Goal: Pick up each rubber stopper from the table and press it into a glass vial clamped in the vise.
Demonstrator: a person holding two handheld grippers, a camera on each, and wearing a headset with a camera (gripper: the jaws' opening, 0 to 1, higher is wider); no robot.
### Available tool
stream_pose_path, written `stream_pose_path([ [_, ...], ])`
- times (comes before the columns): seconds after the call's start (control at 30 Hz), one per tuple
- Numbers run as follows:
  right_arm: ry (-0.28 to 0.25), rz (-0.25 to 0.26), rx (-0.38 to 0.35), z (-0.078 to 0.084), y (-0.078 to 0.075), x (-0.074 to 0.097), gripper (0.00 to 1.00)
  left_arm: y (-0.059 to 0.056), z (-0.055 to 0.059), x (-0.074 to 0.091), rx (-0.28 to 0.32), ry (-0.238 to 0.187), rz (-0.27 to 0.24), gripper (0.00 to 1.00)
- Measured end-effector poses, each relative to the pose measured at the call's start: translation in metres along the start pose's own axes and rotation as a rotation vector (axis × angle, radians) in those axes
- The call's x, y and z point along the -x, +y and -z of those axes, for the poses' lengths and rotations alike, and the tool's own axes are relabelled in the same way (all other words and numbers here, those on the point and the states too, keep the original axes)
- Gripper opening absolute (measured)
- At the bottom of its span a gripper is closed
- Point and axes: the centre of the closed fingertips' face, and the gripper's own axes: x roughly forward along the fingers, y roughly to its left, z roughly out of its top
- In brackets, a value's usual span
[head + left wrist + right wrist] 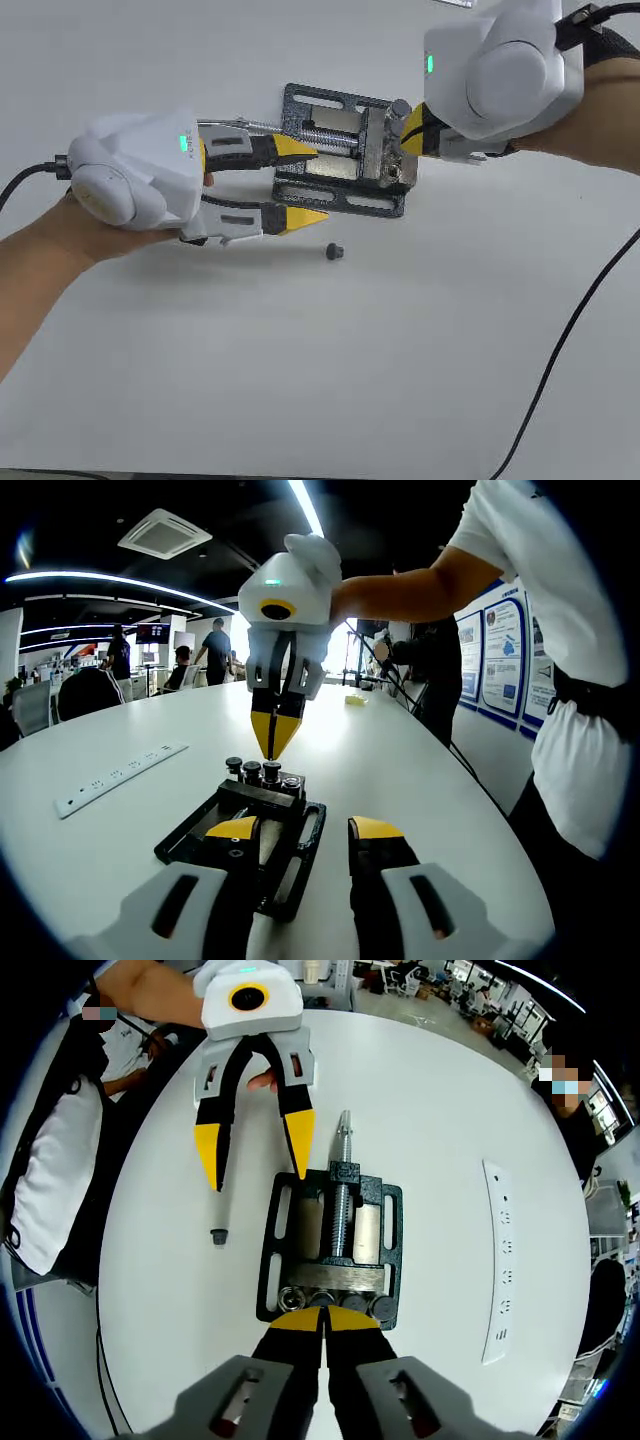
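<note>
Dark rubber stopper [334, 251] is seen lying just beyond the spread left gripper [318, 184]. Right gripper [322, 1320] is clenched above the black metal vise [372, 203].

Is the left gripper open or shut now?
Open. In the head view the left gripper has its two yellow-tipped jaws wide apart, gripping nothing.

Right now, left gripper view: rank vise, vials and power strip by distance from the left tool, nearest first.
1. Vise: its near end sits right at the left tool tips.
2. Vials: straight ahead, at the vise's far end.
3. Power strip: off to the view's left, well clear of the vise.
</note>
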Motion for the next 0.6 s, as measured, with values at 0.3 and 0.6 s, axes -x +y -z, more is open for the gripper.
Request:
stream_pose_path([
  [0.3, 0.000, -0.007, 0.004, 0.0002, 0.0009, -0.0025, 0.01, -0.0004, 0.0009, 0.0006, 0.001, 0.003, 0.000, 0.32],
  [0.6, -0.001, -0.009, 0.009, -0.0005, -0.0002, -0.0027, 0.01, -0.0003, 0.0006, 0.0001, 0.002, 0.002, 0.000, 0.32],
])
